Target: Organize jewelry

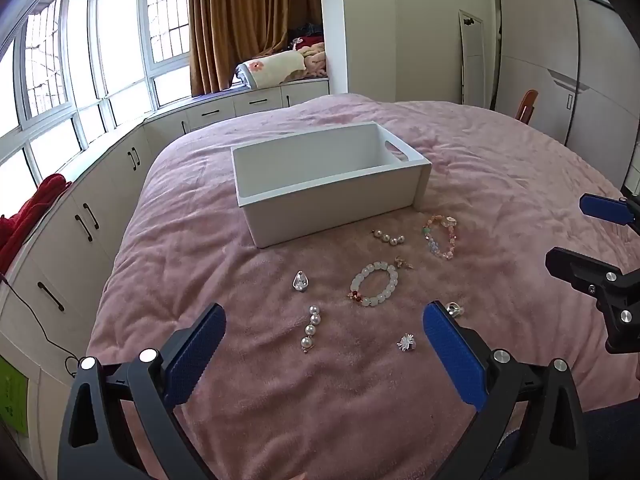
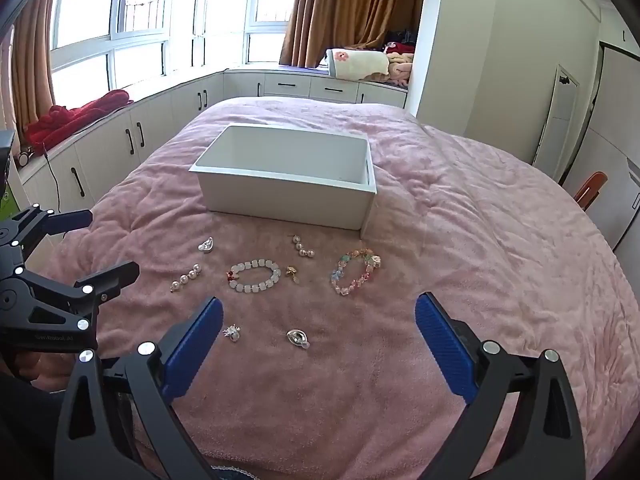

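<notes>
Bed [image 1: 224, 420] with pink blanket carries everything. White box [image 1: 320, 200], open-topped, sits toward the middle of the bed; nothing seen inside it.

Jewelry lies loose on the blanket on the near side of the box, none touching it:
- white bead bracelet [image 1: 374, 283], flat, central in the spread
- pastel bead bracelet [image 1: 440, 237], toward the bed's right edge
- short pearl strand [image 1: 389, 237], between box and white bracelet
- long pearl strand [image 1: 310, 329], toward the bed's left edge
- small gold piece [image 1: 404, 262], just beside the white bracelet
- silver teardrop piece [image 1: 299, 282], left of the bracelet
- silver spiky piece [image 1: 406, 342], close to the near edge
- silver ring-like piece [image 2: 298, 338], close to the near edge

Left hand-held gripper [image 1: 324, 332]: jaws spread wide, holding nothing, above the near part of the blanket.
Right hand-held gripper [image 2: 318, 320]: jaws likewise spread, holding nothing.
</notes>
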Tool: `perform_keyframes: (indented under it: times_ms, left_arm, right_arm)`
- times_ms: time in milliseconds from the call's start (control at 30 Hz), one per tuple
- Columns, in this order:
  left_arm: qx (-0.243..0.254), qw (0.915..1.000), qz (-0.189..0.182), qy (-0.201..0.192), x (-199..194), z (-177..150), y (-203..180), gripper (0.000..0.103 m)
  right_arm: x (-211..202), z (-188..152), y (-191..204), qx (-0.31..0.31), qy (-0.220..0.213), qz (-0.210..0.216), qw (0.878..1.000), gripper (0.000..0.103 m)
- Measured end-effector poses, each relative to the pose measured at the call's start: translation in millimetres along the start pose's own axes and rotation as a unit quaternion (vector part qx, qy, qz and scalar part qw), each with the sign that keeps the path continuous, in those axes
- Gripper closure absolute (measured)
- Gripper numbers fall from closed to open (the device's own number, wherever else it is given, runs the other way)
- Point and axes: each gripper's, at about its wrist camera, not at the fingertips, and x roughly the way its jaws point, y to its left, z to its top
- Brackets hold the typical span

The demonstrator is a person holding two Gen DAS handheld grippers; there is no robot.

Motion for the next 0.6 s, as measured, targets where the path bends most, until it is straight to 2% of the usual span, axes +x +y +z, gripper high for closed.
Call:
perform_keyframes:
  times_ms: [600]
  left_arm:
    - [-0.003, 1.0000, -0.003, 0.002, 0.4, 0.0, 0.1, 0.003]
  right_arm:
    - [-0.8, -0.2, -3.1, -0.001, -0.002, -0.010, 1.000, 0.006]
